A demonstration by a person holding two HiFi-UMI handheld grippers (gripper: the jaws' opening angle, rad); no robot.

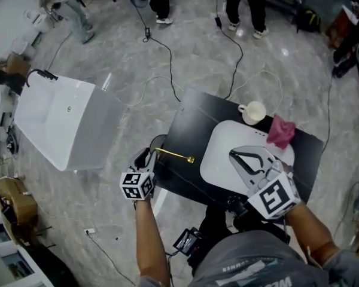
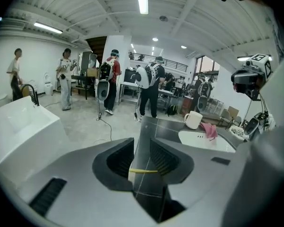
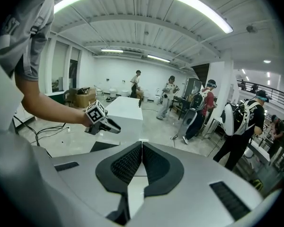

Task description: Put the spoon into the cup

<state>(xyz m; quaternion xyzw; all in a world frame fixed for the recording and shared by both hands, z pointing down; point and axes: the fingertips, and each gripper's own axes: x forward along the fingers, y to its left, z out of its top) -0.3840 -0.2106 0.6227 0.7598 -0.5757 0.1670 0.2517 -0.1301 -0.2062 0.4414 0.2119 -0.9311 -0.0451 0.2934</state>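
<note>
A gold spoon [image 1: 175, 155] lies near the left edge of the black table [image 1: 194, 109], its bowl pointing right. My left gripper [image 1: 151, 155] is down at the handle end. In the left gripper view the yellow handle [image 2: 144, 171] lies crosswise between the jaws of this gripper [image 2: 142, 150], which stand open and do not press on it. The white cup [image 1: 253, 112] stands at the table's far side, also visible as a mug [image 2: 193, 119]. My right gripper [image 1: 233, 154] hovers over a white basin [image 1: 218, 145]; its jaws [image 3: 142, 143] meet, shut and empty.
A pink cloth [image 1: 281, 131] lies on the basin's far right corner beside the cup. A large white sink unit [image 1: 66, 121] stands on the floor left of the table. Cables [image 1: 161, 46] run over the marble floor. People stand at the far end.
</note>
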